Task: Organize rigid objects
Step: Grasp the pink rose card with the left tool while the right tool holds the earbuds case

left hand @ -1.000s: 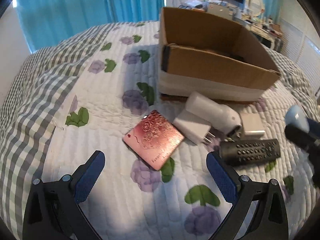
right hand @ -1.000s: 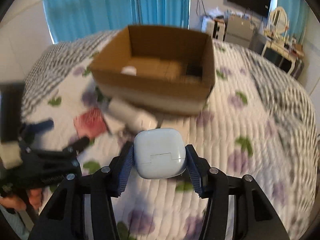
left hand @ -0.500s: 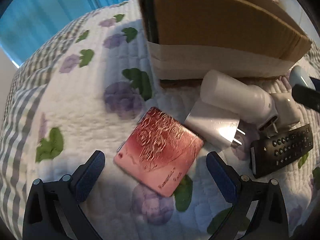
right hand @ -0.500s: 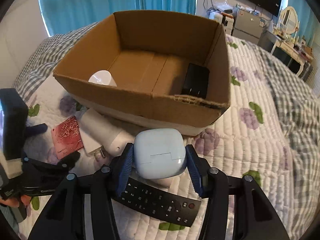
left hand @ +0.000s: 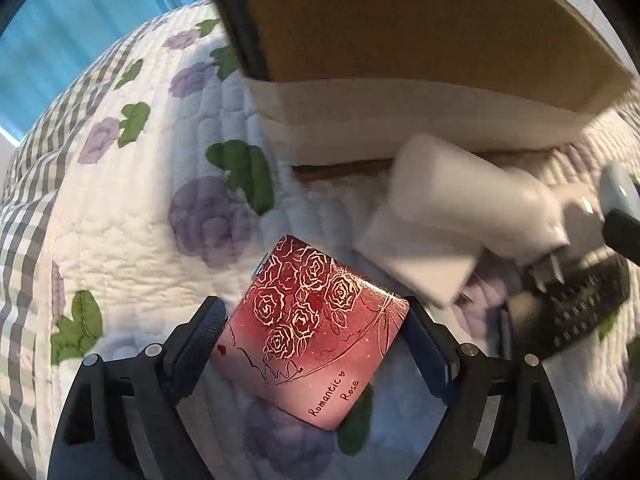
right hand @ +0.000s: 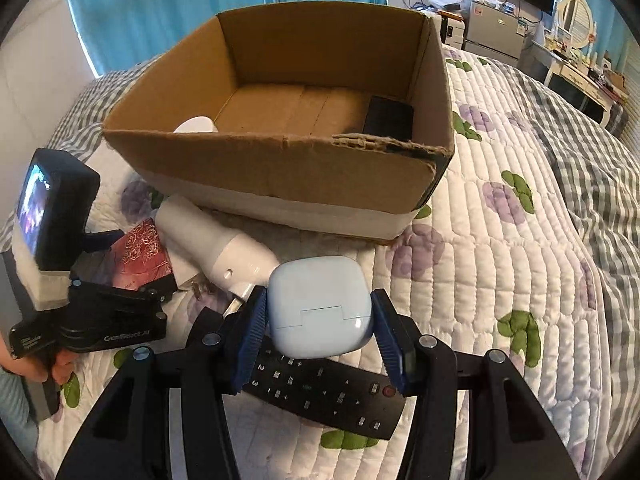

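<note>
**Left-wrist view: jaws close in on rose-printed card**

Left gripper (left hand: 314, 330) straddles the red rose card (left hand: 310, 334) lying on the quilt (left hand: 132, 216); its jaws have just been closing, with the card between them, though contact cannot be confirmed. Right gripper (right hand: 320, 326) clamps a pale blue earbud case (right hand: 318, 310) above a black remote (right hand: 328, 392), near the cardboard box (right hand: 280, 172).
</note>
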Demonstrator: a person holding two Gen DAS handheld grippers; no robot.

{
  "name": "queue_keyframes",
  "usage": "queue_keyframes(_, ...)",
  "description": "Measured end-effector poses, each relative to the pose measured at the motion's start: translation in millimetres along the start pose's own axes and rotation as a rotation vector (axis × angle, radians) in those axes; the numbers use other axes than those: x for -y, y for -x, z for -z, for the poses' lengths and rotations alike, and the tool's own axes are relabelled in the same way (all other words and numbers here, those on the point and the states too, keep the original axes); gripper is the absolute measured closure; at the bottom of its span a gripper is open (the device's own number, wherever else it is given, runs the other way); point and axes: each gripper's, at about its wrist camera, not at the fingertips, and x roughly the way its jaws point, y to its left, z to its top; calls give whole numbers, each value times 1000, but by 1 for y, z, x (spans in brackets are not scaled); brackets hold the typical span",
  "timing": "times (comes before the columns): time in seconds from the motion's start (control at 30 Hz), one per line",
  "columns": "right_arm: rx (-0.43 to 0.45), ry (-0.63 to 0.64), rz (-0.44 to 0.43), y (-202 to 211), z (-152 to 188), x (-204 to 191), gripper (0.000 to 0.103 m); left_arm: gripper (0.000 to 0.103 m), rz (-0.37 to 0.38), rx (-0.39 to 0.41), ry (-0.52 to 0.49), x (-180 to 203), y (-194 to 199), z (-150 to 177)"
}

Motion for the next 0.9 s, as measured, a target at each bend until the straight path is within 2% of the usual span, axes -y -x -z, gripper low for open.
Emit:
queue_keyframes(0.2, 22, 5, 7, 13, 4, -3, 52, 15, 45, 46, -3, 2, 29, 18)
queue_keyframes(0.43, 64, 6, 29, 39, 3, -7, 52, 15, 95, 143, 20, 2, 82, 32)
queue_keyframes(0.57, 106, 16, 40, 63, -5, -9, 52, 15, 118, 226, 36, 1, 120, 18)
queue_keyframes(0.63, 137, 27, 47, 79, -16, -10, 52, 15, 140, 276, 38, -10, 135, 0)
queue_keyframes(0.73, 178, 33, 49, 97, -32, -12, 52, 15, 156, 332, 27, -4, 155, -22)
queue_keyframes(0.9, 250, 37, 52, 117, -71, -8, 52, 15, 129, 389, -6, -3, 159, -73)
